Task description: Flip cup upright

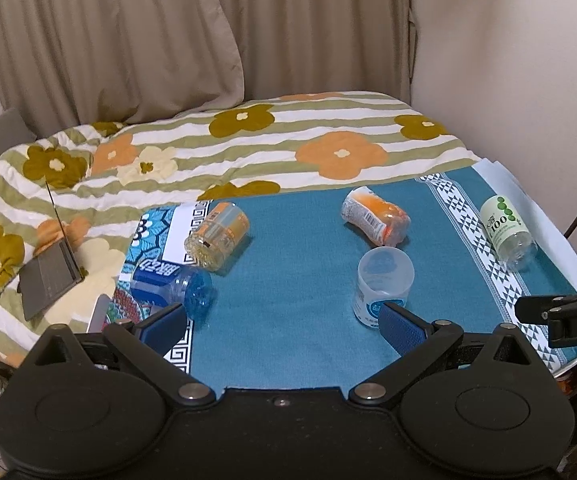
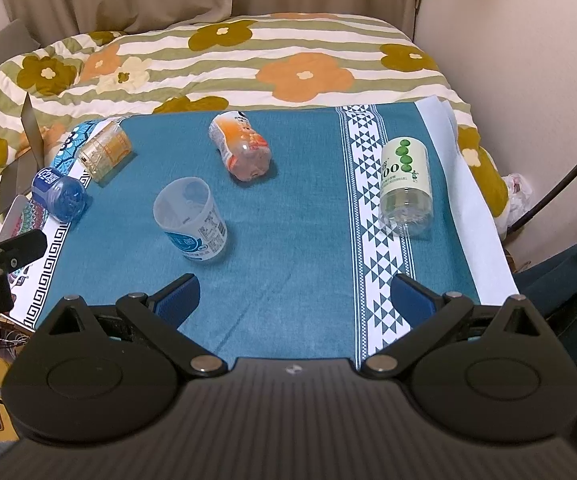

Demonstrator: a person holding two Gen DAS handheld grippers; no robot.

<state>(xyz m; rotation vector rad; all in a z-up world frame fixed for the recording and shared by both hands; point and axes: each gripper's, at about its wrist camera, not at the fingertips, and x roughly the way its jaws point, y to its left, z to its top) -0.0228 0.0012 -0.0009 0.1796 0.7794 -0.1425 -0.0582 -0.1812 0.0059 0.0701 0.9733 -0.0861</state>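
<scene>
A clear plastic cup with a blue and white label [image 1: 382, 285] stands upright on the teal cloth [image 1: 288, 280], mouth up. It also shows in the right wrist view [image 2: 190, 224]. My left gripper [image 1: 284, 324] is open and empty; its right finger [image 1: 402, 328] is just in front of the cup's base. My right gripper [image 2: 294, 300] is open and empty, low over the cloth, to the right of and nearer than the cup.
Several cut bottle cups lie on their sides: an orange one [image 2: 242, 148], a green-labelled one [image 2: 406, 184], a clear amber one [image 2: 104, 152] and a blue one [image 2: 62, 196]. A floral quilt [image 2: 248, 64] lies behind. A laptop [image 1: 50, 276] sits at the left.
</scene>
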